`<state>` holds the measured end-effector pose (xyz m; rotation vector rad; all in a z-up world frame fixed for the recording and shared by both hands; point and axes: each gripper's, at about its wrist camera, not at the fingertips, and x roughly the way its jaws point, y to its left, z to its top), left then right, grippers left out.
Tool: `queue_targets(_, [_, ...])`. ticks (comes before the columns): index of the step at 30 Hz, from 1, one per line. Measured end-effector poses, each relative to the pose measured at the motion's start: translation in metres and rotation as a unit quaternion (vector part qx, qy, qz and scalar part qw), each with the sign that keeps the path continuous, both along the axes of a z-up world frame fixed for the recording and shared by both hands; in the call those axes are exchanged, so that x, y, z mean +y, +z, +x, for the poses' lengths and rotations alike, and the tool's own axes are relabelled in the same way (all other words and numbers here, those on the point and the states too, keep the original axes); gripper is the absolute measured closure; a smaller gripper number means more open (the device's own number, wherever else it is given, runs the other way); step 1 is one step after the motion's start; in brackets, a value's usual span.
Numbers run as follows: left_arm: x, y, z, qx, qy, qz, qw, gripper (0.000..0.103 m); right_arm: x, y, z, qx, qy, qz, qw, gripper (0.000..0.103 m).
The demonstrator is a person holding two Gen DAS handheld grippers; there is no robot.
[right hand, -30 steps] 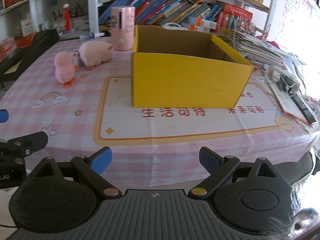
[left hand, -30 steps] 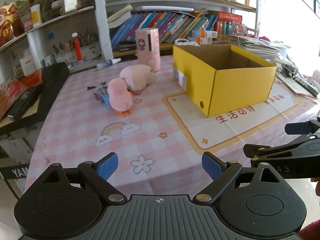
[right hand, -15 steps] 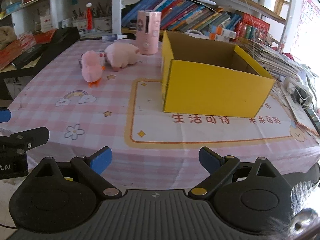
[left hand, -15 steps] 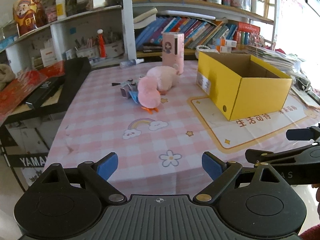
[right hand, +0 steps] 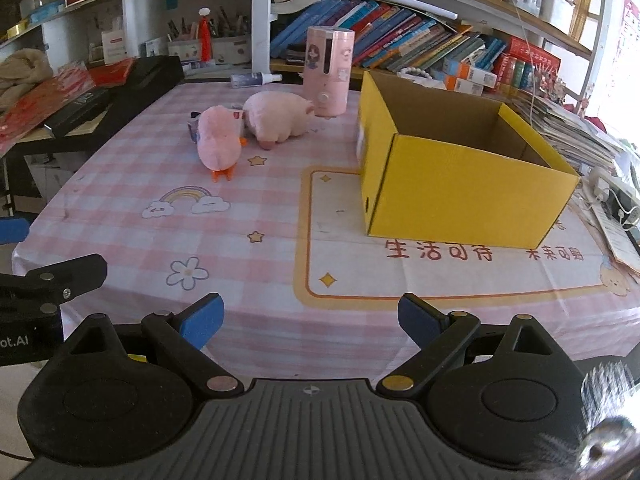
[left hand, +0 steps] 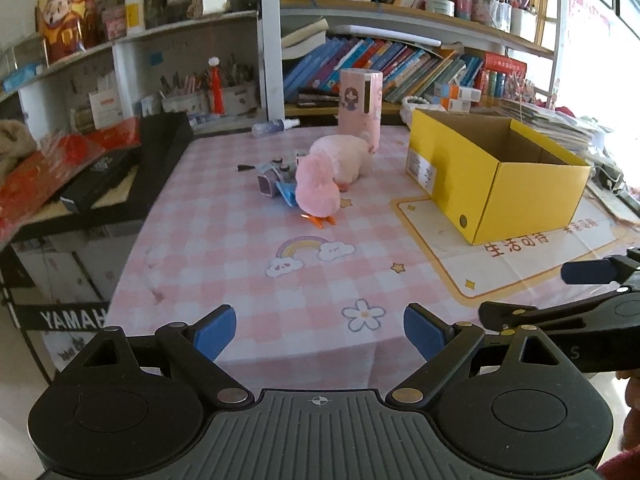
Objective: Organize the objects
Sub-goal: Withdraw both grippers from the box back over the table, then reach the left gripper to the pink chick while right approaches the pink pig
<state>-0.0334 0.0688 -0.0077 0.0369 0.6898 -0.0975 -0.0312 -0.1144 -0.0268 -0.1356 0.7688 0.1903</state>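
Note:
An open yellow cardboard box (left hand: 496, 184) (right hand: 460, 184) stands empty on the right of the pink checked tablecloth. Left of it lie a pink plush duck with orange feet (left hand: 317, 192) (right hand: 218, 140), a pink plush pig (left hand: 344, 158) (right hand: 278, 118) and a small purple and blue toy (left hand: 274, 182). A pink cylinder with a cartoon girl (left hand: 359, 106) (right hand: 329, 72) stands behind them. My left gripper (left hand: 319, 330) and my right gripper (right hand: 310, 320) both hang open and empty over the table's near edge, far from every object.
Bookshelves full of books and stationery line the back. A black case (left hand: 120, 172) lies off the table's left edge. A spray bottle (left hand: 274, 126) lies at the far edge. Papers and cables pile up right of the box (right hand: 600, 184).
Both grippers have drawn back from the table and swung left, so the toys and box look smaller and the near table edge now shows. Both stayed open.

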Motion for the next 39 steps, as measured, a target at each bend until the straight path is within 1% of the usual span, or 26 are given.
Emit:
queue_targets(5, [0.002,-0.003,0.004,0.004,-0.001,-0.007,1.0,0.009,0.006,-0.001,0.002,0.004,0.011,-0.006,1.0,0.01])
queue_targets(11, [0.006,-0.006,0.016,0.007,0.004,-0.009,0.9999,0.009,0.011,-0.003,0.015,0.006,0.018,-0.007,1.0,0.012])
queue_targets(16, [0.017,-0.003,0.035,0.0,0.021,-0.018,0.9996,0.009,0.019,-0.002,0.036,0.0,0.027,-0.002,1.0,0.013])
queue_targets(23, [0.031,-0.004,0.07,0.007,0.049,-0.033,0.9982,0.009,0.03,0.002,0.076,-0.011,0.036,0.0,0.999,0.015])
queue_targets(26, [0.033,-0.003,0.085,0.007,0.058,-0.036,0.9976,0.009,0.032,0.003,0.096,-0.01,0.036,-0.002,0.999,0.021])
queue_targets(28, [0.035,-0.003,0.093,0.005,0.064,-0.035,0.9973,0.01,0.034,0.004,0.107,-0.011,0.038,0.003,0.999,0.028])
queue_targets(29, [0.035,-0.003,0.097,0.004,0.066,-0.035,0.9972,0.01,0.034,0.005,0.113,-0.012,0.04,0.006,0.999,0.03])
queue_targets(31, [0.035,-0.002,0.106,0.004,0.068,-0.035,0.9971,0.011,0.035,0.008,0.123,-0.02,0.045,0.013,0.999,0.04])
queue_targets(32, [0.035,-0.002,0.109,0.004,0.069,-0.034,0.9971,0.011,0.036,0.01,0.128,-0.025,0.048,0.017,0.998,0.041])
queue_targets(35, [0.034,-0.003,0.121,0.008,0.067,-0.031,0.9972,0.016,0.037,0.015,0.144,-0.034,0.05,0.029,0.998,0.042])
queue_targets(38, [0.031,-0.004,0.133,0.016,0.064,-0.027,0.9975,0.022,0.04,0.017,0.162,-0.029,0.057,0.039,0.997,0.042])
queue_targets(39, [0.03,-0.005,0.138,0.017,0.061,-0.025,0.9976,0.022,0.041,0.017,0.167,-0.027,0.06,0.042,0.997,0.042])
